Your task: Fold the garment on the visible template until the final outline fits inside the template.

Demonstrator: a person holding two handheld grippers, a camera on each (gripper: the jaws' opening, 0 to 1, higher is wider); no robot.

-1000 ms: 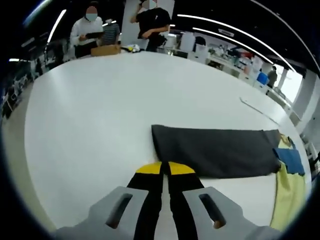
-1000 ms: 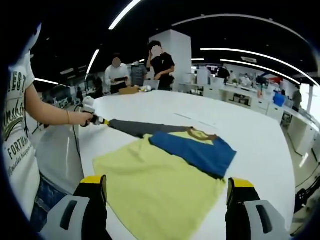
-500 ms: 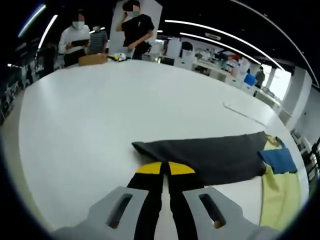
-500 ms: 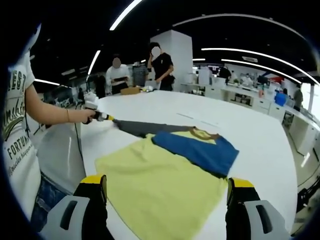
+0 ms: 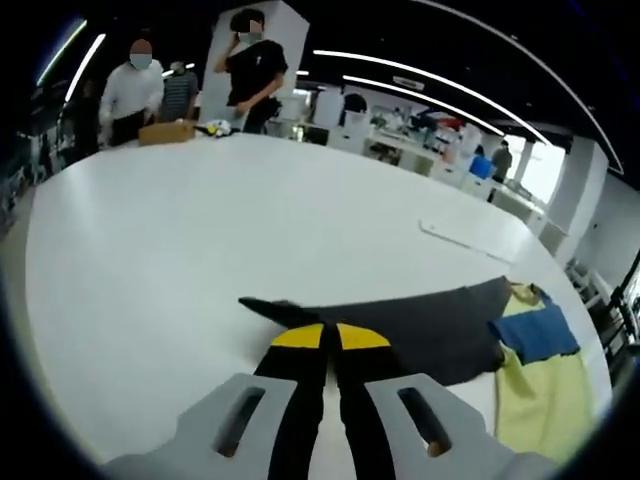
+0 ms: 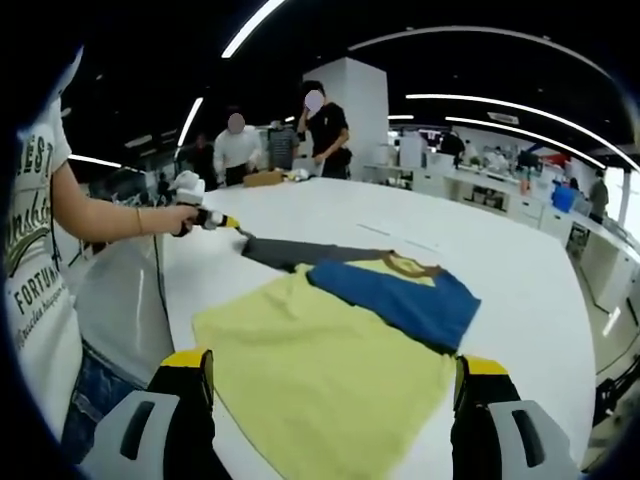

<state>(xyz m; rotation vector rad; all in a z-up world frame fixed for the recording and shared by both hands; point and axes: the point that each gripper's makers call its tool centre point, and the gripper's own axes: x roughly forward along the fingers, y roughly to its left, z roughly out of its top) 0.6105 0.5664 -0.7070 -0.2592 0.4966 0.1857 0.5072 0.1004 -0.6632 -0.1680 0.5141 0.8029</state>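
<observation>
The garment (image 6: 330, 350) on your white table (image 5: 150, 230) is a long-sleeved shirt in three colours: a pale yellow body, a blue panel across the chest and shoulder with a brownish collar, and a dark grey sleeve (image 5: 400, 320). In the right gripper view the body lies flat and spread just ahead of your right gripper (image 6: 335, 400), whose yellow-tipped jaws stand wide apart with nothing between them, above the shirt's near hem. Your left gripper (image 5: 325, 338) has its jaws pressed together on the cuff end of the grey sleeve; the right gripper view shows that same gripper (image 6: 215, 220) in your hand (image 6: 180, 218) at the far left, with the sleeve tip drawn up off the table to a point. Against the frame one second ago, the sleeve has changed shape: then it lay as a flat, broad band with a square end; now its end is narrowed, lifted and pulled toward the shirt's body, and your left hand sits higher. The yellow body and blue panel lie as before, and the right gripper's jaws keep the same spread. No template outline can be made out under the shirt. At the table's far side stand several people (image 5: 250, 75) beside a cardboard box (image 5: 165, 131).
</observation>
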